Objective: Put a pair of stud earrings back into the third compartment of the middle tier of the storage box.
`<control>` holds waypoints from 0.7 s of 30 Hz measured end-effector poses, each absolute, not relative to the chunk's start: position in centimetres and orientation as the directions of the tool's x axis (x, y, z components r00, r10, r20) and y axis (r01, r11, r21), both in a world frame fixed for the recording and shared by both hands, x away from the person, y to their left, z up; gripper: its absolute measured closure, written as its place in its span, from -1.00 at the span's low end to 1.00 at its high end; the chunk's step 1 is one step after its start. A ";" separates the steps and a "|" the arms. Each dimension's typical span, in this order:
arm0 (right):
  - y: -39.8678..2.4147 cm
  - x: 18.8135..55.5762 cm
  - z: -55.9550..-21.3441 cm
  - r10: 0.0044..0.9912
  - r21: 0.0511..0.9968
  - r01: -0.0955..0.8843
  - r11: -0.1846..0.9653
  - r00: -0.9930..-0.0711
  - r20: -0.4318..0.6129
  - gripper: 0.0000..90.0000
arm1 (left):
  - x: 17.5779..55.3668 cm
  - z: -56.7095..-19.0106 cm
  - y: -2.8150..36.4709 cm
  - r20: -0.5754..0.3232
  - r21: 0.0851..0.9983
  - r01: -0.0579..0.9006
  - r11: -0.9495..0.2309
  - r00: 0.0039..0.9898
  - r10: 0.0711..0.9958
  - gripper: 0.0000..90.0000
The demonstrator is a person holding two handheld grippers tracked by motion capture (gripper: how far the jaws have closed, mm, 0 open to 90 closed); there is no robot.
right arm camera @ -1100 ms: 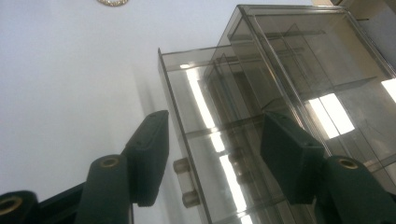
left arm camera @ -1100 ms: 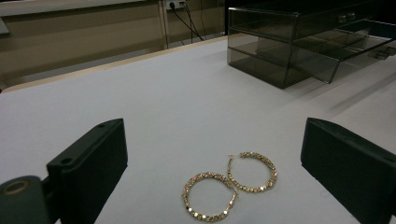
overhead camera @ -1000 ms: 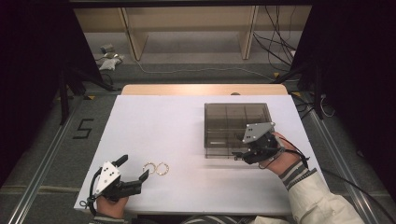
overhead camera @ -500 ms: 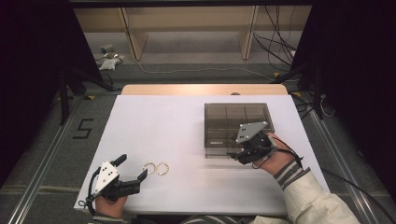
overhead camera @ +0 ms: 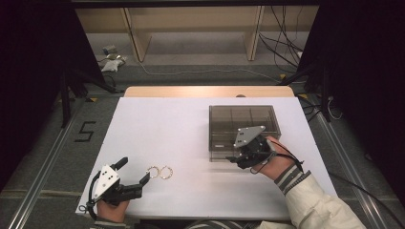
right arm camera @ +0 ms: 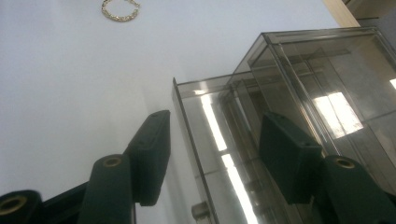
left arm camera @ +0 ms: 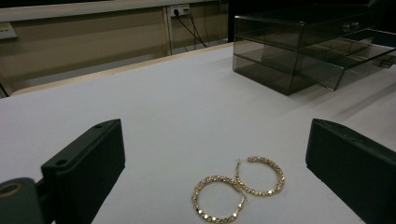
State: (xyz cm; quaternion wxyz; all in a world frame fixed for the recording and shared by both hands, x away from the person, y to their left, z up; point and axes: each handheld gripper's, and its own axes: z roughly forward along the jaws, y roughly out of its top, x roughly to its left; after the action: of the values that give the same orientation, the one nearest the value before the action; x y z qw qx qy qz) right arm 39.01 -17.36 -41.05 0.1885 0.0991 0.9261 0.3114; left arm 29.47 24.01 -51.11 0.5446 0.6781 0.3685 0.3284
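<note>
Smoked-acrylic drawer box (overhead camera: 242, 125) lies under the half-open, tilted right hand-held gripper (overhead camera: 237, 159).

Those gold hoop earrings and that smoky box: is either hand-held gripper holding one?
No. The left hand-held gripper stands open around the earrings; the right hand-held gripper straddles the box's drawer front, apparently without pinching.

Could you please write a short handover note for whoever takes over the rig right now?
Left gripper: jaws open, resting on the white table, aimed at the two gold hoop earrings, not touching them.
Right gripper: jaws apart, at the front of the smoked acrylic drawer box; its lower drawer is pulled partly out. No grip on the knob shows.
Done: drawer partly open.
Left, probably: open it fully, pick up the earrings, place them inside, close.
</note>
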 end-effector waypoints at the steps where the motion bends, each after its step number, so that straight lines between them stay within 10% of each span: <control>1: -16.9 39.0 -41.0 0.293 0.614 0.063 0.787 -0.914 -0.281 -0.01 | 29.5 -51.1 24.0 0.043 0.981 0.142 -0.134 0.512 0.858 -0.91; 21: -9.5 39.1 -41.7 0.219 0.645 0.031 0.763 -0.952 -0.214 0.04 | 29.4 -51.0 24.9 0.048 0.980 0.146 -0.138 0.497 0.866 -0.92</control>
State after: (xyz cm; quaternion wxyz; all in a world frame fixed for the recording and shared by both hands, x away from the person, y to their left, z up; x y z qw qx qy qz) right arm 39.07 -9.55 -41.75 0.1394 0.0673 0.9285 0.3374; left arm 29.36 24.87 -51.01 0.5395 0.6763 0.3743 0.3338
